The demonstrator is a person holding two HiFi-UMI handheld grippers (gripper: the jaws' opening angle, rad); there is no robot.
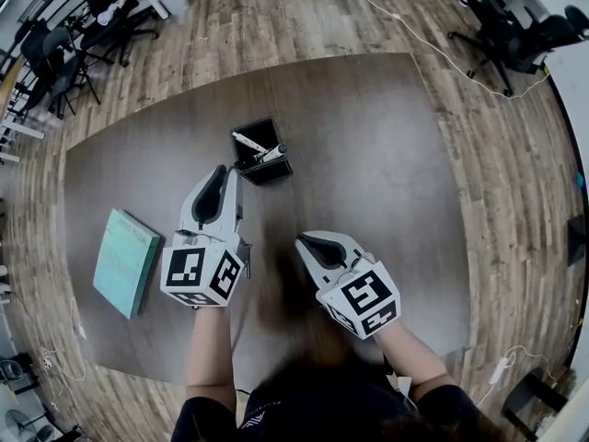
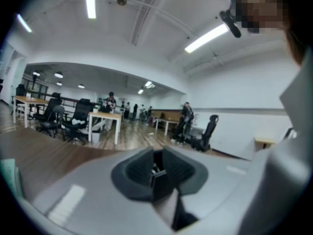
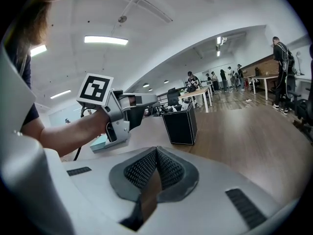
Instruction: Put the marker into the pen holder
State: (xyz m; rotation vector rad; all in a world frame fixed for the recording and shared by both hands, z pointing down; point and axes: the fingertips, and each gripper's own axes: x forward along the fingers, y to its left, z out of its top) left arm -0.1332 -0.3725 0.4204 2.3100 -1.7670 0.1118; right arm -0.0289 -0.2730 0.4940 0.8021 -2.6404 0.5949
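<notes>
A black square pen holder stands on the dark table, just ahead of my left gripper. Two white markers lean inside it. In the left gripper view the holder shows through the narrow gap of my left gripper, which is open and empty. My right gripper hovers nearer the table's front edge, to the right of the left one. Its ribbed pads meet, so my right gripper is shut on nothing. The right gripper view shows the holder with the left gripper just left of it.
A teal book lies flat near the table's left edge. Wooden floor surrounds the table, with office chairs at the far right and far left. A white cable runs across the floor behind the table.
</notes>
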